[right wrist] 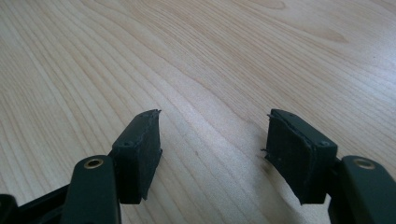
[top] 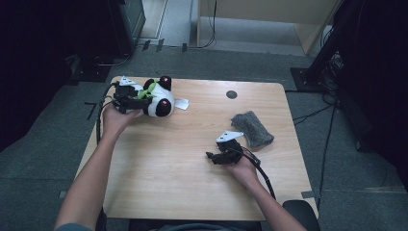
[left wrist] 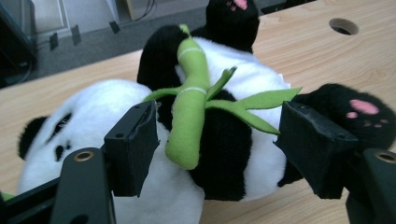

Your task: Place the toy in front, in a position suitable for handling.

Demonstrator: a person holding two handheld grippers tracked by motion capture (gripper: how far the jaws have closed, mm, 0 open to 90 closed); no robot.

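Tool jaws on your left [left wrist: 217, 144] are straddling the panda [left wrist: 140, 140] at the counter's [top: 192, 159] far left, spread, not yet pinching; your right tool [right wrist: 212, 149] is idling spread.

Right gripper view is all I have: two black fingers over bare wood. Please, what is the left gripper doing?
Observer: The left gripper stands at a plush panda near the table's far left corner; its fingers are spread around the panda's middle.
Operator: Does the panda carry something?
Observer: Yes, a green bamboo stalk lies on its belly, between the fingers.
Operator: Is anything near my gripper?
Observer: A grey cloth lies just beyond the right gripper, nearer the table's right edge.
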